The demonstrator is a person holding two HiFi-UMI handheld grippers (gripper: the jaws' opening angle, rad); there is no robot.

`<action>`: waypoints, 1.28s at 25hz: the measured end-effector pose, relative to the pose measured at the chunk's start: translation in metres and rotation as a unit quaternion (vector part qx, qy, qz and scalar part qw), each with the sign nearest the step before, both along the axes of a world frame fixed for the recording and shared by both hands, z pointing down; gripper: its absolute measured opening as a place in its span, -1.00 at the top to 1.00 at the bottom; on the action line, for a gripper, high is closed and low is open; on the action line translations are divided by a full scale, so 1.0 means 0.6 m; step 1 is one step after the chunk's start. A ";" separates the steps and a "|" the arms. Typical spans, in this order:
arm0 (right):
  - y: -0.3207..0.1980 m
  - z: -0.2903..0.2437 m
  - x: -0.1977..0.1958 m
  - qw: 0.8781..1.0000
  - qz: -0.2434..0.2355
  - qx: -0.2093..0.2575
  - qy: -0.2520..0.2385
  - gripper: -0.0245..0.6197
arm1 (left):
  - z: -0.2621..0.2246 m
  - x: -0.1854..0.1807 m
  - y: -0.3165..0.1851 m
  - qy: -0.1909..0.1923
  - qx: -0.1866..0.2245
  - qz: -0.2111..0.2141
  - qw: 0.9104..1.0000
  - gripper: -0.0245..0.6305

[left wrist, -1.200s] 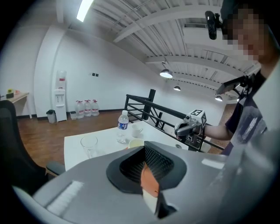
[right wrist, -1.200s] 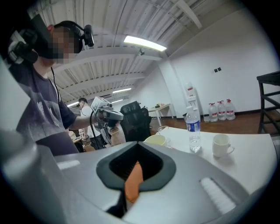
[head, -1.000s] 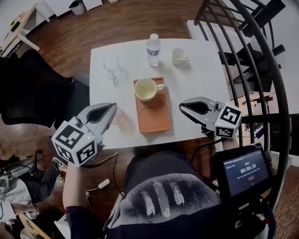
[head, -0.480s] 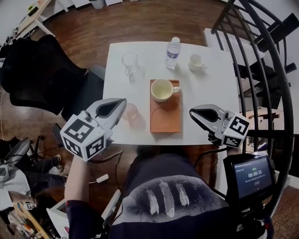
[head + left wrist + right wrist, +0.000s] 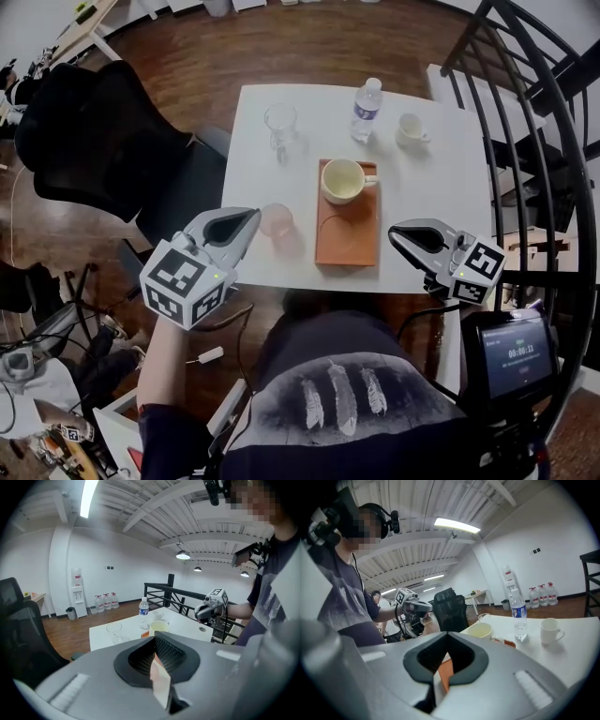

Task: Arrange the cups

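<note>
Hugging table [image 5: 441, 187] edge, seemingly: pink cup [image 5: 277, 220]

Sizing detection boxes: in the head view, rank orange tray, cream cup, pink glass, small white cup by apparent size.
1. orange tray
2. cream cup
3. pink glass and small white cup: these look about alike, and the white cup sits farther from the camera, so I won't rank them.

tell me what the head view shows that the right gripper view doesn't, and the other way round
Only the head view: the pink glass and the small screen. Only the right gripper view: ceiling lights and large water jugs by the far wall. Both: water bottle, white cup, yellow cup.
</note>
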State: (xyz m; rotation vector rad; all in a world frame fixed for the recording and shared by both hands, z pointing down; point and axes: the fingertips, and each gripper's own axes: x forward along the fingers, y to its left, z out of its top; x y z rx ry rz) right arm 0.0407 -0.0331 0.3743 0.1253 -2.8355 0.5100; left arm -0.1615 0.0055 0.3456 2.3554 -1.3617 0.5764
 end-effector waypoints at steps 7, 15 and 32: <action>-0.001 0.006 0.006 1.000 0.008 -0.002 0.008 0.91 | 0.028 -0.006 0.011 -0.037 0.011 0.006 0.999 0.87; 0.006 0.002 0.007 1.000 0.005 -0.004 0.010 0.91 | 0.027 -0.008 0.015 -0.013 0.031 0.000 0.999 0.38; 0.007 0.002 -0.008 0.999 -0.020 -0.004 0.030 0.91 | 0.121 -0.002 0.023 -0.060 0.037 0.019 0.997 -0.93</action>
